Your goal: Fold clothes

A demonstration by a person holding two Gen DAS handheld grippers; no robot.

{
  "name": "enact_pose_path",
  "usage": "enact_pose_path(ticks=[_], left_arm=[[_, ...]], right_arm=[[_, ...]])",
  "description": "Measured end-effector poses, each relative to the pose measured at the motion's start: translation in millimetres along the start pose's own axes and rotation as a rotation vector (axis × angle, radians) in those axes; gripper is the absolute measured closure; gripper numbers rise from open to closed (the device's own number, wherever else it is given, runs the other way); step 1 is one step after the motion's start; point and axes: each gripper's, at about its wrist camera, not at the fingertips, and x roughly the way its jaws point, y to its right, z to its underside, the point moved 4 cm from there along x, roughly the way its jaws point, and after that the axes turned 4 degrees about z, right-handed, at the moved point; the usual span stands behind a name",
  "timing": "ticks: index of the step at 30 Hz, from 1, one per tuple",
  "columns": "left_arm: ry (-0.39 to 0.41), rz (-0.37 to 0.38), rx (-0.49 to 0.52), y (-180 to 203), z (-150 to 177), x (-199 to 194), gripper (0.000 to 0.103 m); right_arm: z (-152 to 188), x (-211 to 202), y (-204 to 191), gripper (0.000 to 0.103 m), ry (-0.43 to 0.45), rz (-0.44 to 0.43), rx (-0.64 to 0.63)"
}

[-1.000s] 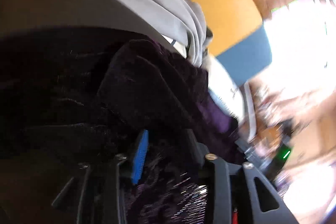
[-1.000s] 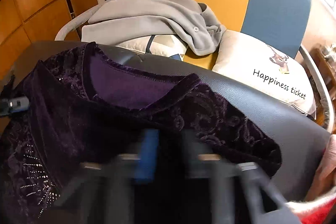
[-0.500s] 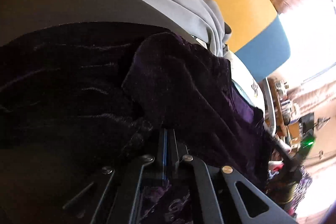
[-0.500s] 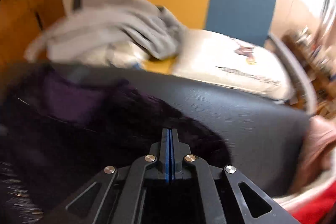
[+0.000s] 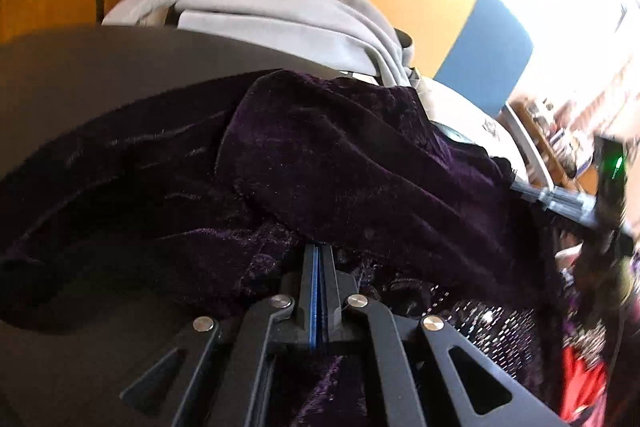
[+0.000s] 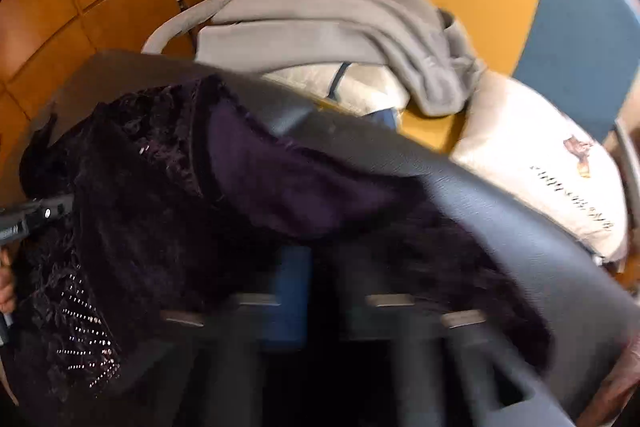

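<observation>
Black table [image 6: 520,227] bears purple velvet top [image 5: 340,163], left gripper [image 5: 318,267] pinching it.

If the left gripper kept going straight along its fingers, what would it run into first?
The left gripper, jaws closed, points straight into the raised fold of the purple velvet top, which its tips already seem to touch. Behind that lies the grey sweatshirt on the chair, though depth is unclear.
</observation>
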Motion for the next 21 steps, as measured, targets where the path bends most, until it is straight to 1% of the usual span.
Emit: enact_pose_path(ticks=[3, 4, 6, 7, 8, 9, 10, 11, 12, 13, 14, 15, 17, 19, 20, 21], left_arm=[[0.009, -0.016, 0.011, -0.4, 5.9, -5.0, 0.102], [0.012, -0.023, 0.019, -1.7, 9.3, -7.6, 0.102], [0.018, -0.033, 0.023, -6.8, 16.3, -14.0, 0.102], [0.021, -0.036, 0.014, -7.9, 17.9, -19.1, 0.102], [0.024, -0.039, 0.006, -8.9, 19.4, -24.5, 0.100], [0.027, -0.043, -0.003, -10.0, 20.9, -29.8, 0.098], [0.052, -0.027, 0.004, -4.3, 20.8, -37.6, 0.091], [0.092, -0.011, 0.022, -0.9, 16.5, -39.3, 0.087], [0.122, -0.010, 0.039, 2.1, 13.6, -43.2, 0.086], [0.144, -0.014, 0.051, 5.5, 9.8, -45.7, 0.085], [0.144, -0.006, 0.058, 9.0, 3.6, -42.7, 0.082], [0.142, 0.003, 0.063, 12.5, -3.0, -39.1, 0.081], [0.090, -0.014, 0.070, 20.9, -11.5, -19.6, 0.079], [0.035, -0.039, 0.057, 24.7, -16.2, -0.2, 0.079], [0.008, -0.055, 0.039, 23.7, -16.3, 9.2, 0.079], [0.020, -0.066, 0.054, 24.6, -12.0, 7.3, 0.079]], right_arm=[[-4.0, -6.6, 5.9, 0.096, 0.039, 0.039, 0.018], [-5.3, -8.9, 7.8, 0.099, 0.052, 0.052, 0.024], [-5.8, -7.3, 16.3, 0.100, 0.066, 0.087, 0.048], [-1.8, -0.8, 22.8, 0.090, 0.054, 0.159, 0.054], [2.4, 6.1, 27.8, 0.083, 0.032, 0.196, 0.062], [5.2, 4.5, 33.1, 0.081, 0.063, 0.180, 0.094], [9.5, -0.9, 41.3, 0.063, 0.071, 0.152, 0.161], [12.1, -4.9, 47.0, 0.054, 0.076, 0.153, 0.199], [14.8, -12.8, 50.2, 0.045, 0.102, 0.159, 0.222], [19.3, -24.3, 48.7, 0.045, 0.132, 0.132, 0.241], [24.0, -36.4, 46.7, 0.044, 0.162, 0.099, 0.260], [28.7, -43.5, 42.8, 0.042, 0.171, 0.075, 0.271], [43.6, -57.8, 26.9, 0.034, 0.181, 0.031, 0.276], [61.6, -62.9, 9.4, 0.020, 0.157, -0.007, 0.283], [71.7, -63.2, 1.6, 0.017, 0.135, -0.018, 0.290], [84.1, -59.5, -1.0, 0.011, 0.107, -0.007, 0.303]])
